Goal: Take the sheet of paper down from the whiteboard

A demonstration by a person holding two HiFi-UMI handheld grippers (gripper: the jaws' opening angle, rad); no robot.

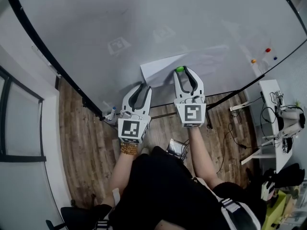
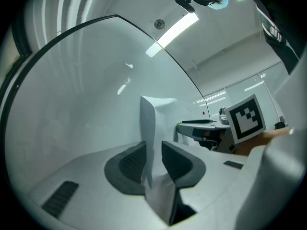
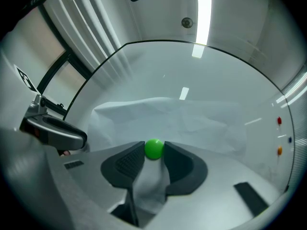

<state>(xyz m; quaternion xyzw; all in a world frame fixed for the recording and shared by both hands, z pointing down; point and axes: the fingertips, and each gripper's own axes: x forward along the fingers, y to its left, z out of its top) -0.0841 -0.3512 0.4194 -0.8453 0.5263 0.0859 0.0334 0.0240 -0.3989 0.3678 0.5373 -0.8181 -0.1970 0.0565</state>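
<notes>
Whiteboard [image 1: 144,23] fills most of the view, with the sheet of paper [image 1: 160,68] low on it, crumpled and pinned by one green magnet [image 3: 154,148]. The right gripper [image 1: 185,76] pinches that magnet at its tips. The left gripper [image 2: 153,150] stands released, the sheet's edge loose between its jaws. If the magnet is lifted now, I judge nothing holds the paper and it would drop to the floor [image 1: 86,143]. No container is in sight.

Wooden plank floor [image 1: 86,143] nearby. At the right, a white desk [image 1: 268,87] with dark cables [image 1: 230,138]; three small coloured magnets [image 1: 267,50] beyond.
</notes>
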